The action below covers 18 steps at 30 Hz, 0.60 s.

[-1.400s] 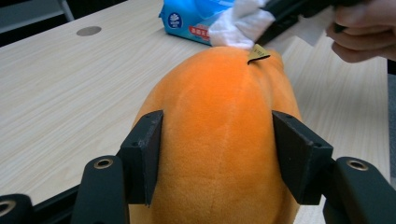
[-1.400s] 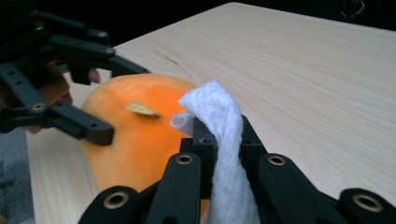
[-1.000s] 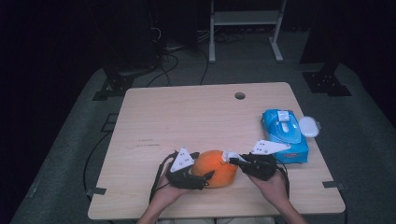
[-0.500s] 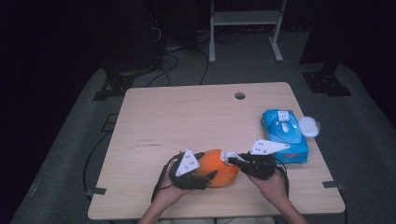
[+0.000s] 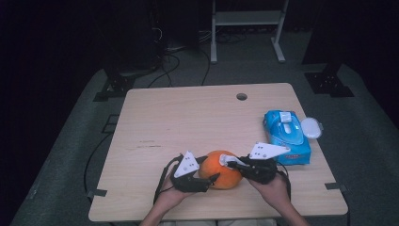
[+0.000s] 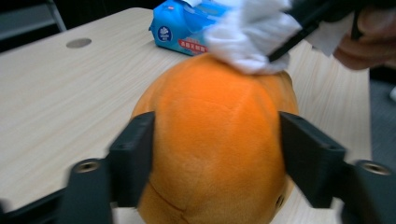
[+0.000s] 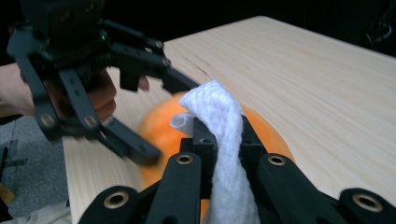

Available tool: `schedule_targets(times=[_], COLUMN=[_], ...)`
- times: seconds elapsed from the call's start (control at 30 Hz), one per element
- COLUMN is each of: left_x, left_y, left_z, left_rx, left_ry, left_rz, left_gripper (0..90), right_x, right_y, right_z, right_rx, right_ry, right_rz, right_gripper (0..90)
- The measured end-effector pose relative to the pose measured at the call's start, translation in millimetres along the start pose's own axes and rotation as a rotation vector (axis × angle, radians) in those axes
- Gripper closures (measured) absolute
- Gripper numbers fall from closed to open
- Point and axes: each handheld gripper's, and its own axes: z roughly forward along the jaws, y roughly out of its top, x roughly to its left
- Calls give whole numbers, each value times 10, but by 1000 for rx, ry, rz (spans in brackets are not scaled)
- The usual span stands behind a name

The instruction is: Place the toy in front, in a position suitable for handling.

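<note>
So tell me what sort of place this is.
Probably a lab or studio set up for recording, not a home. A bare wooden table with a cable hole stands on grey floor matting in a dark room, with loose cables and a metal stand behind it.

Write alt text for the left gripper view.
An orange plush ball sits between the left tongs, whose black jaws have just been closing onto its sides. A white wipe held by the right tongs rests on top, with a blue wipes pack behind.
</note>
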Motion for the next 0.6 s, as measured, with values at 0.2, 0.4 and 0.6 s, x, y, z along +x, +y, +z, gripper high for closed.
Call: schedule_targets(times=[0.2,0.4,0.6], left_x=[29,-199,-27], left_y=[8,80,25], left_z=[49,70,72], left_rx=[50,62,33], left_ry=[-7,23,-8], left_rz=[-72,91,-76], left_gripper=[210,325,143], right_x=[49,248,60], right_y=[-7,117,31], right_z=[-11,91,-10], right_rx=[13,9,19], right_ry=[-18,17,-28], right_rz=[-29,-93,-52], right_gripper=[822,822,823])
